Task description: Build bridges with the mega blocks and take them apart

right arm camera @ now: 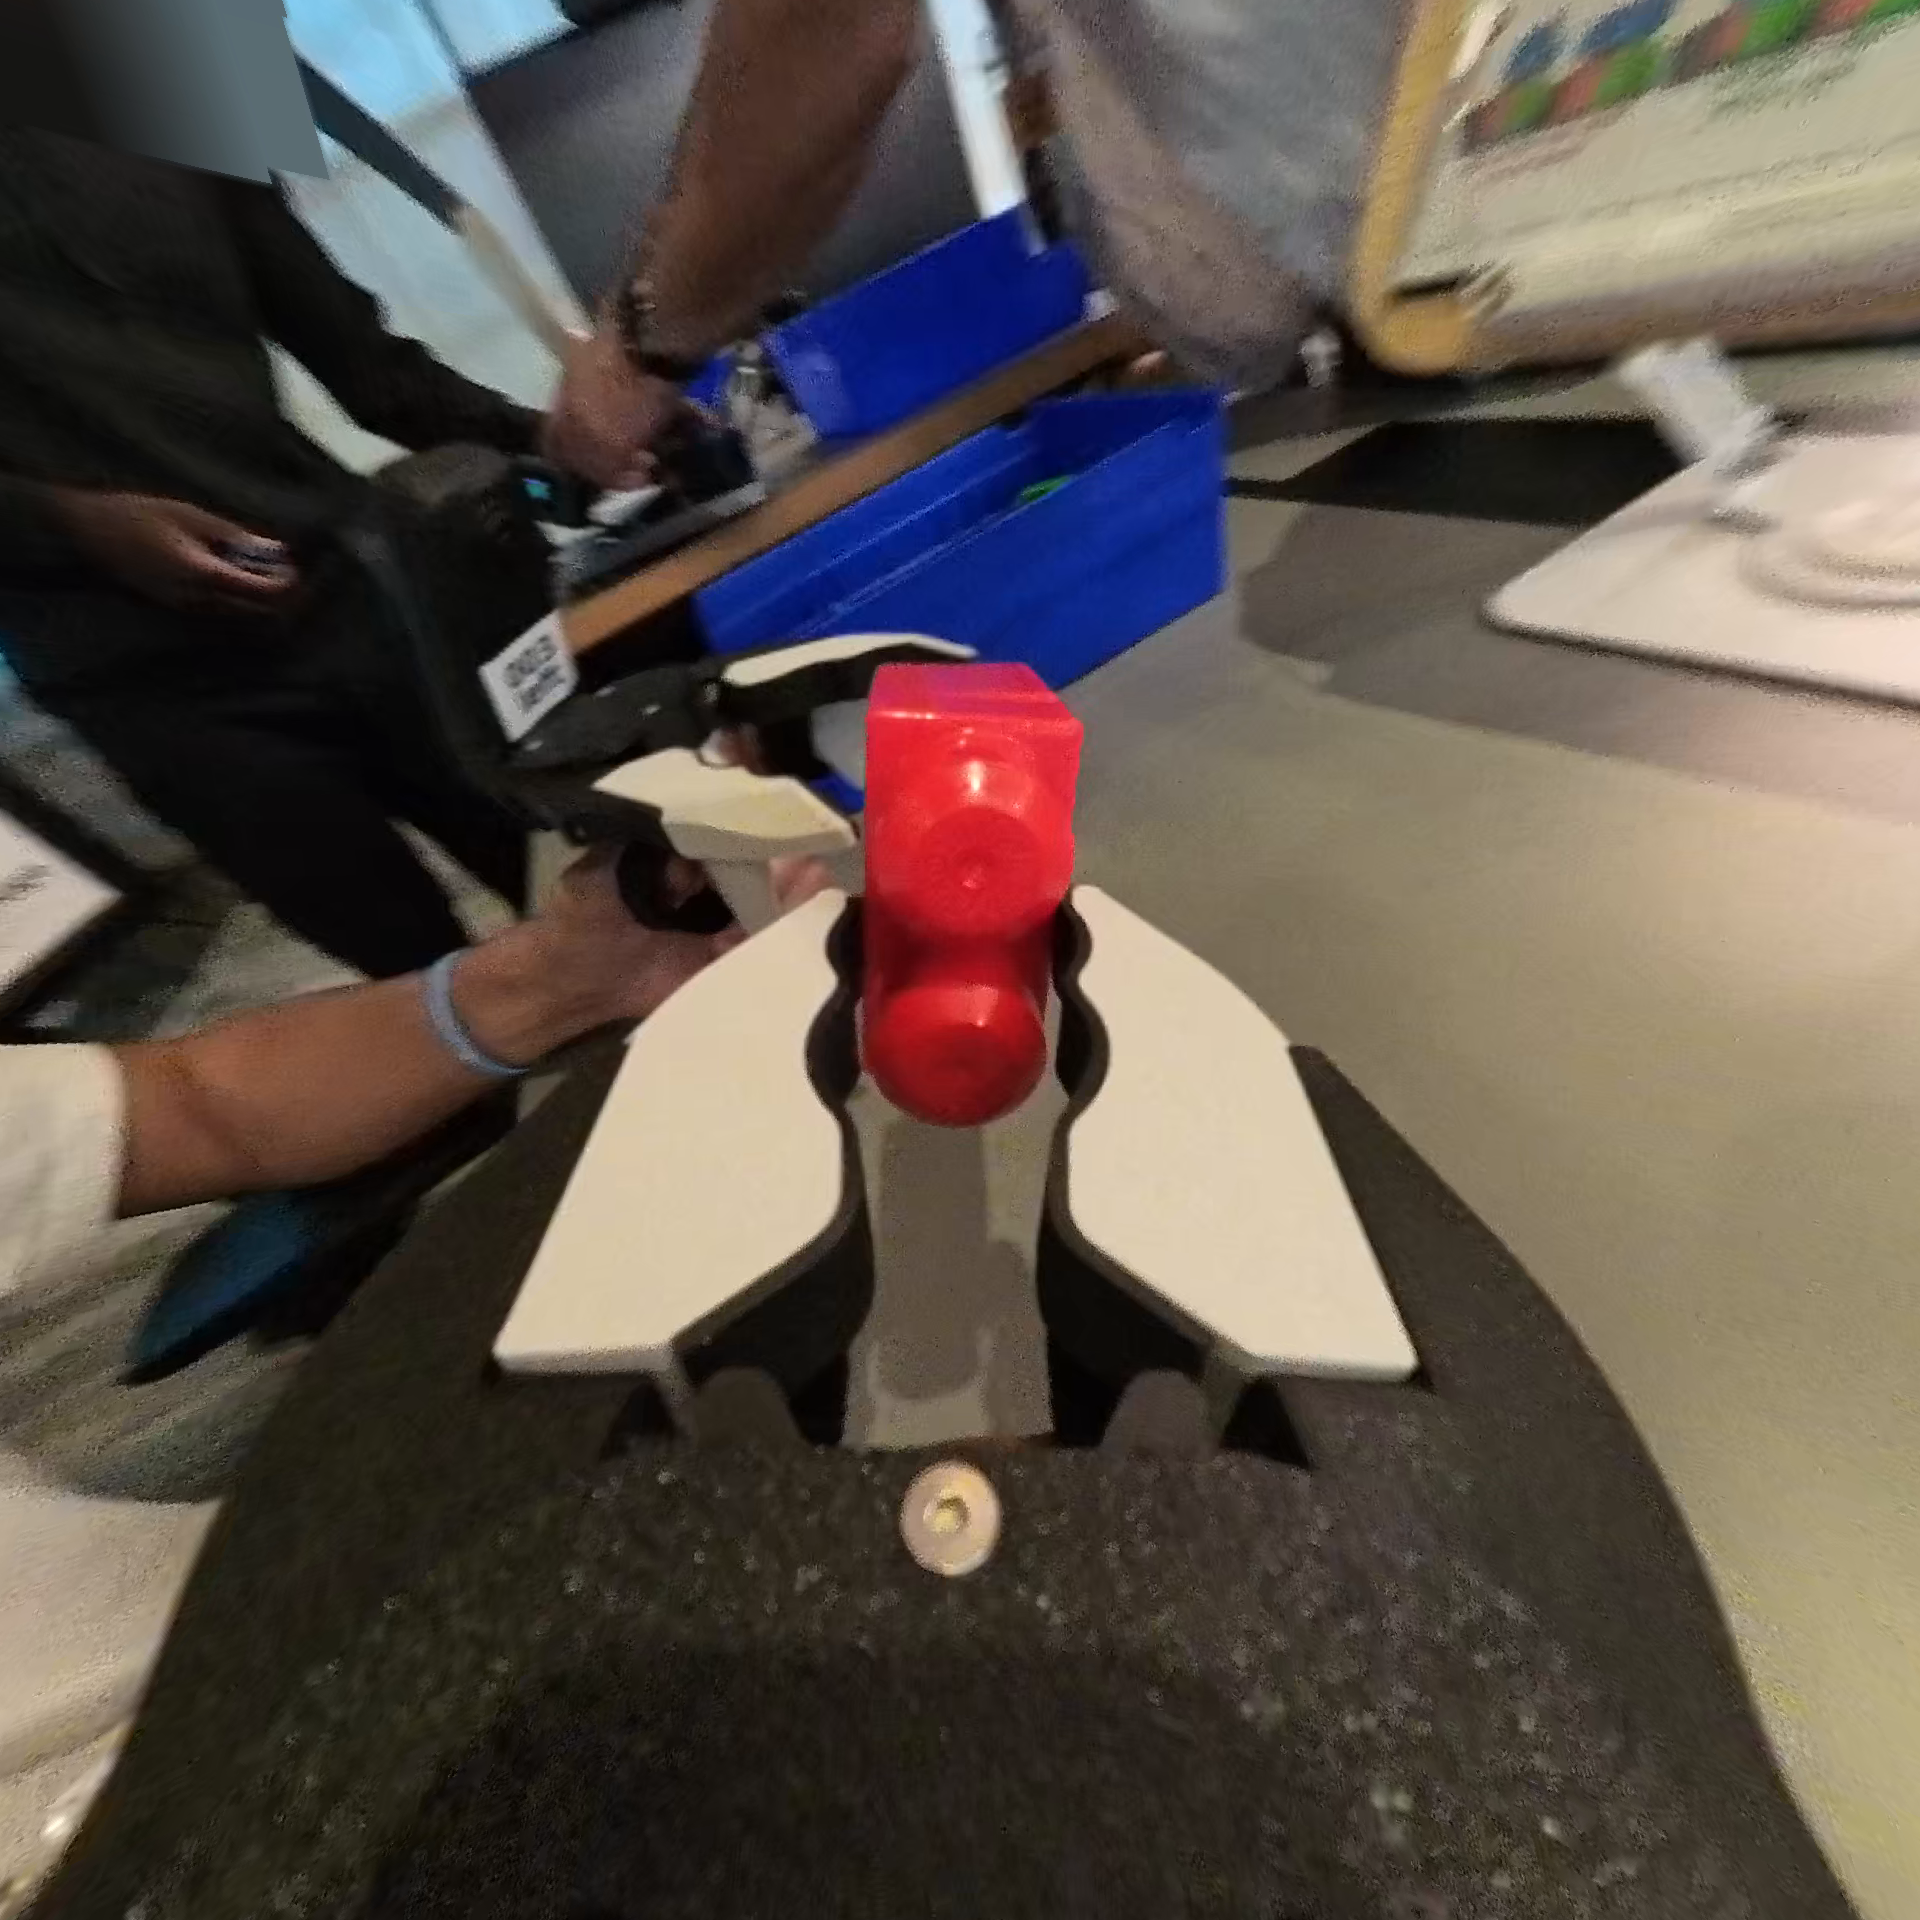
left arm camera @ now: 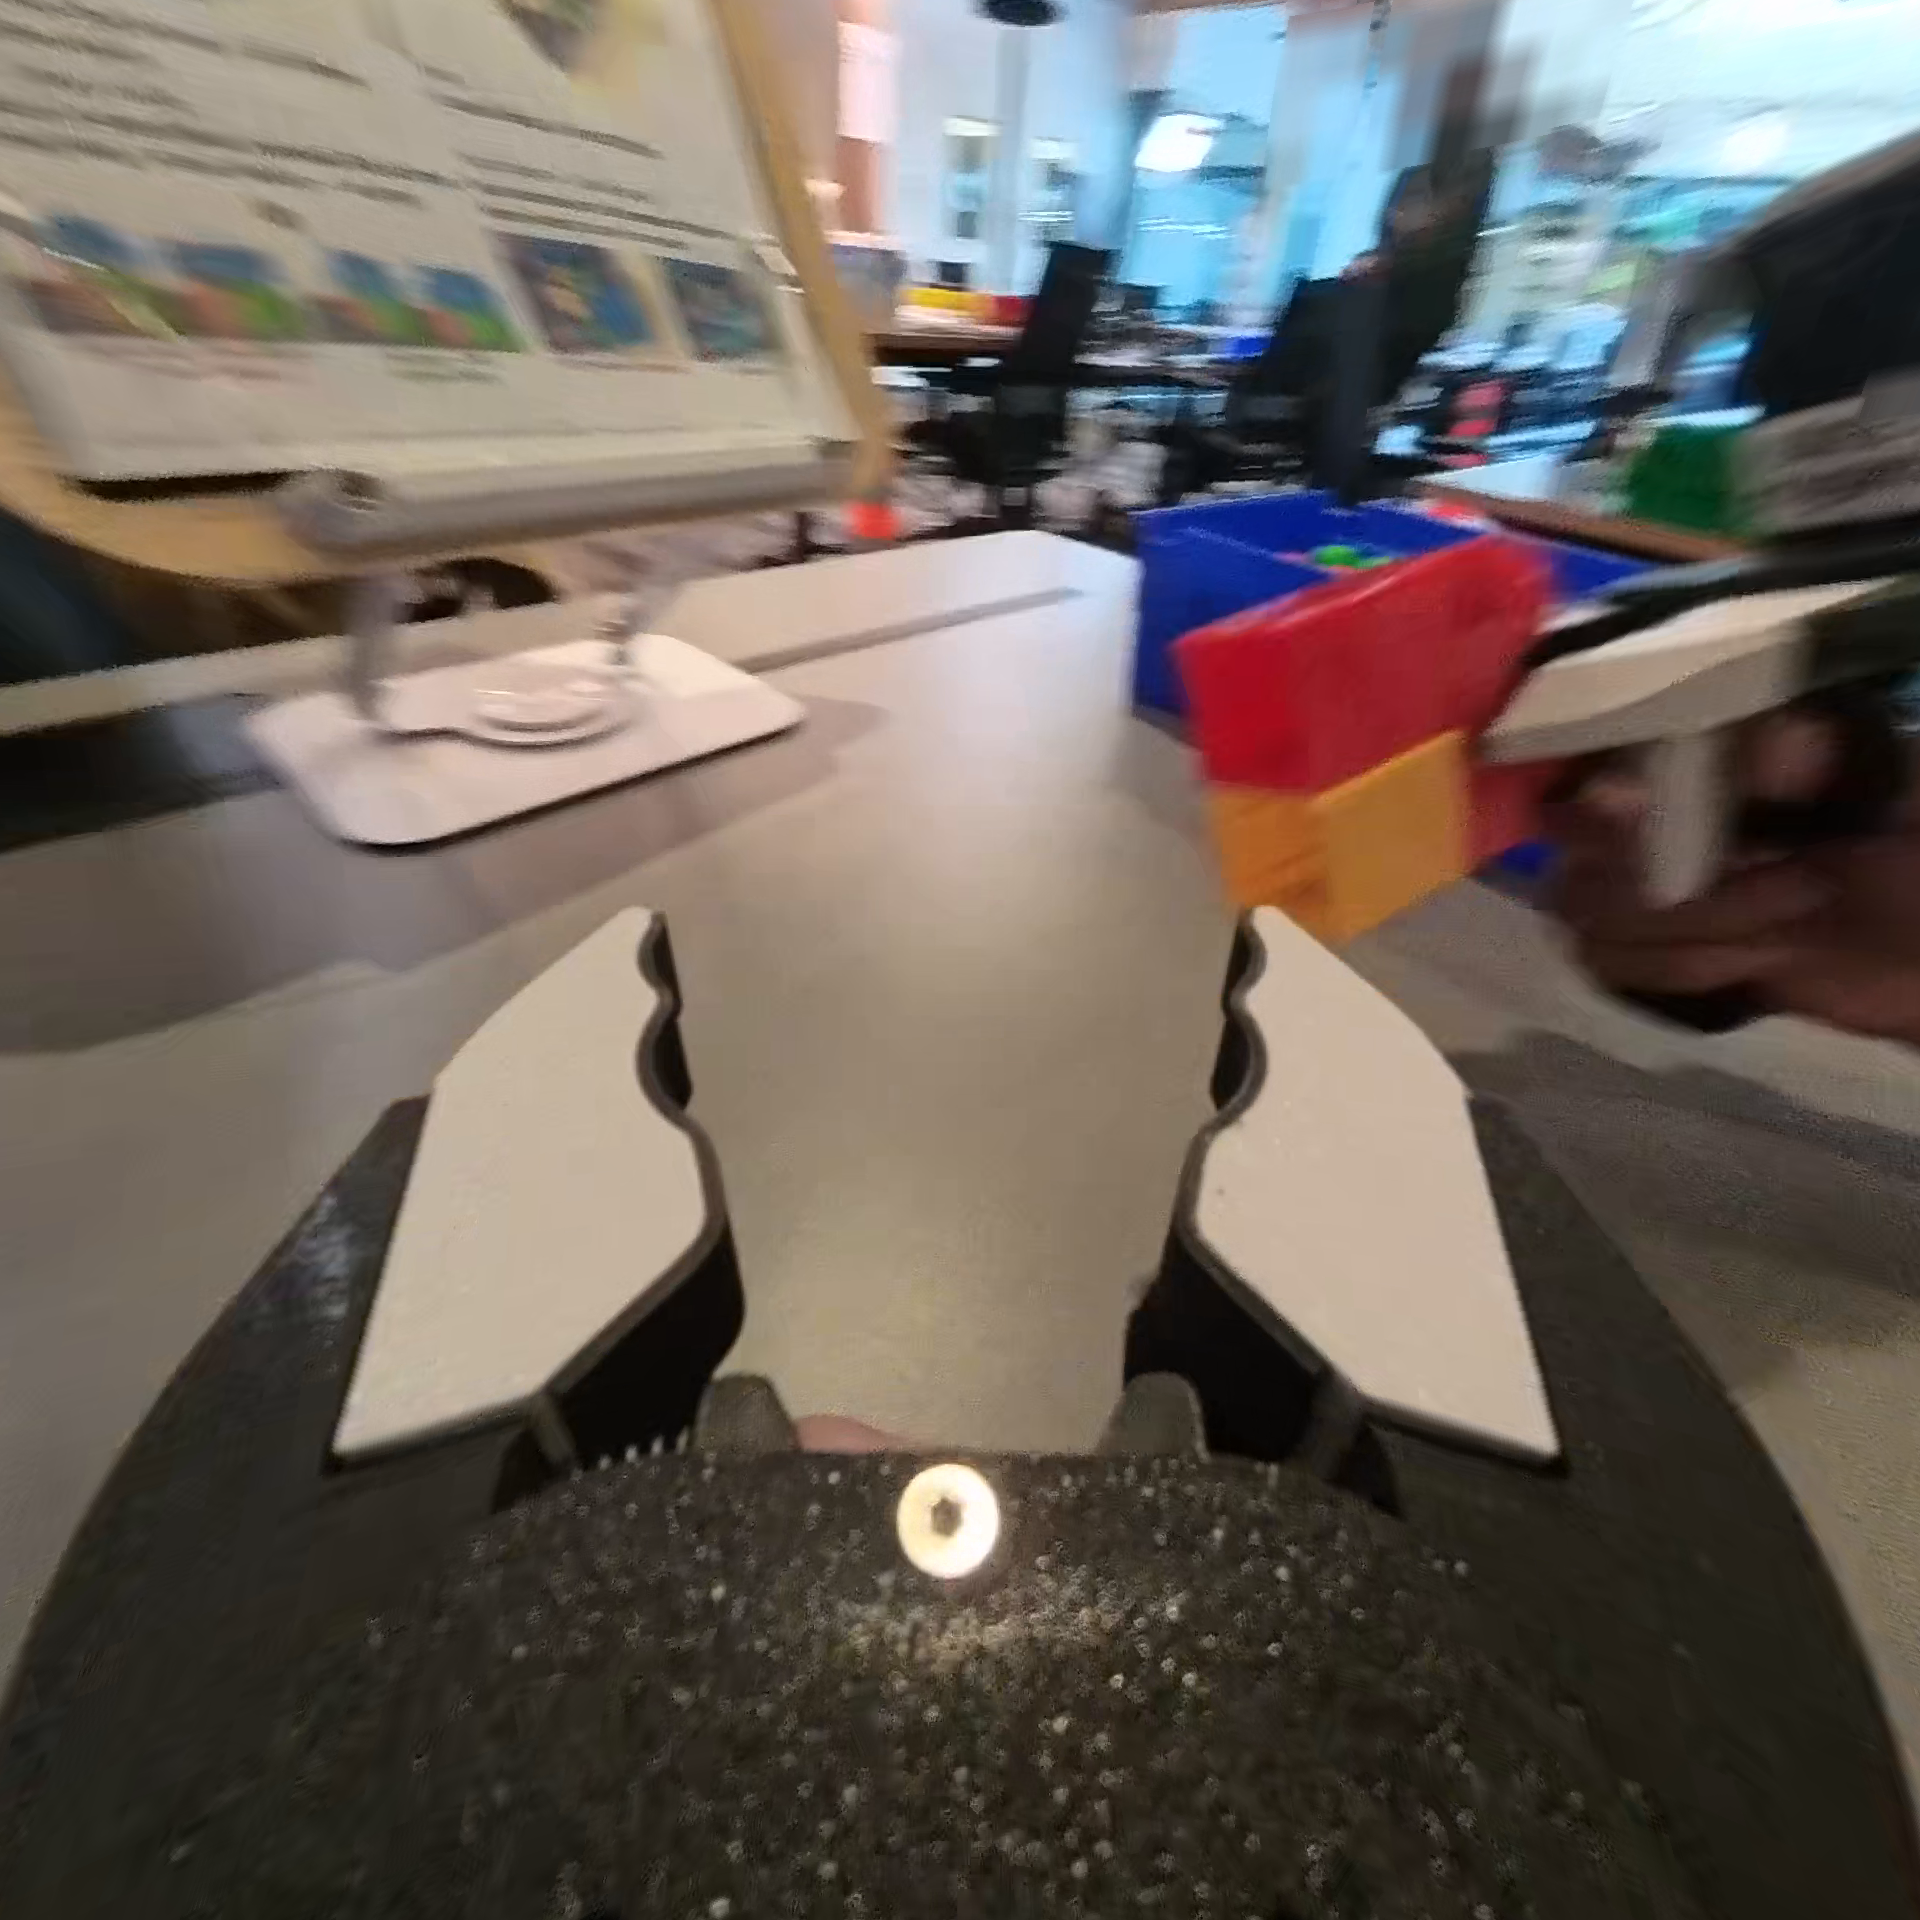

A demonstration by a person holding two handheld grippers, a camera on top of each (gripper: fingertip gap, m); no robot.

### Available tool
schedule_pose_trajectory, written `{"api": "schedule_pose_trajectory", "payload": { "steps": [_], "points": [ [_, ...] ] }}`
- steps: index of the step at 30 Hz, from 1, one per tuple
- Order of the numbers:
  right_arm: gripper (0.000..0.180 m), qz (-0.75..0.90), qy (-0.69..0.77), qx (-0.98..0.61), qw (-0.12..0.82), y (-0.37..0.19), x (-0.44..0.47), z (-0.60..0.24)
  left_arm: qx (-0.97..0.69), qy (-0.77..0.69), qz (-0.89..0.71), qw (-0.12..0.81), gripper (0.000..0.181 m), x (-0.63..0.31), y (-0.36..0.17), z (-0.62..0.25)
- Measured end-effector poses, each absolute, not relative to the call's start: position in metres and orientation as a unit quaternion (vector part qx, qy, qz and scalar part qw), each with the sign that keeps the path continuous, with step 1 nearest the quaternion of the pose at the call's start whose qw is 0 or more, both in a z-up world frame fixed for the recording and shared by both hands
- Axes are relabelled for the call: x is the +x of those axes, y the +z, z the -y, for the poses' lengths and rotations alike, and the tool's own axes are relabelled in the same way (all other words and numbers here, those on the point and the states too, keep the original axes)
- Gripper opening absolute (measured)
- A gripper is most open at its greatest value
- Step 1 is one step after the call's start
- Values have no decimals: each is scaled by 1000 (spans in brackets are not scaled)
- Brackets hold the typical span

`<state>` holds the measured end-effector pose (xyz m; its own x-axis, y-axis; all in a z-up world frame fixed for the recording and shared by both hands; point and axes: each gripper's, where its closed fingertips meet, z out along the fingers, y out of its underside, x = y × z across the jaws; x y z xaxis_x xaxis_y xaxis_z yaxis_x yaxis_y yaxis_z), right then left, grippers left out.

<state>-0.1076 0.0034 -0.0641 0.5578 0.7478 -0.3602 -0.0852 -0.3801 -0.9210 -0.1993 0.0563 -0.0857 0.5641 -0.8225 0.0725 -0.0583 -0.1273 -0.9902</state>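
In the left wrist view my left gripper (left arm camera: pixel 951 935) is open and empty above the grey table (left arm camera: pixel 935 1091). To its right, my right gripper (left arm camera: pixel 1507 717) holds a red block (left arm camera: pixel 1351 686) with an orange block (left arm camera: pixel 1340 831) joined under it, in the air. In the right wrist view my right gripper (right arm camera: pixel 961 914) is shut on the red block (right arm camera: pixel 966 821), whose studs face the camera. The orange block is hidden there. My left gripper (right arm camera: pixel 831 743) shows open just left of the red block.
A blue bin (left arm camera: pixel 1247 561) with loose blocks stands behind the held blocks; it also shows in the right wrist view (right arm camera: pixel 987 561), with a second blue bin (right arm camera: pixel 914 322) behind. A poster stand (left arm camera: pixel 416 260) on a white base (left arm camera: pixel 520 727) stands far left. A person in dark clothes (right arm camera: pixel 208 416) stands beside the table.
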Motion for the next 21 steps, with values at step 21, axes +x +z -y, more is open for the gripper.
{"api": "schedule_pose_trajectory", "payload": {
  "steps": [21],
  "points": [
    [35,-114,-41,-987,106,-150,238,-9,-674,-254,-333,608,88,-205,-91,-57]
  ]
}}
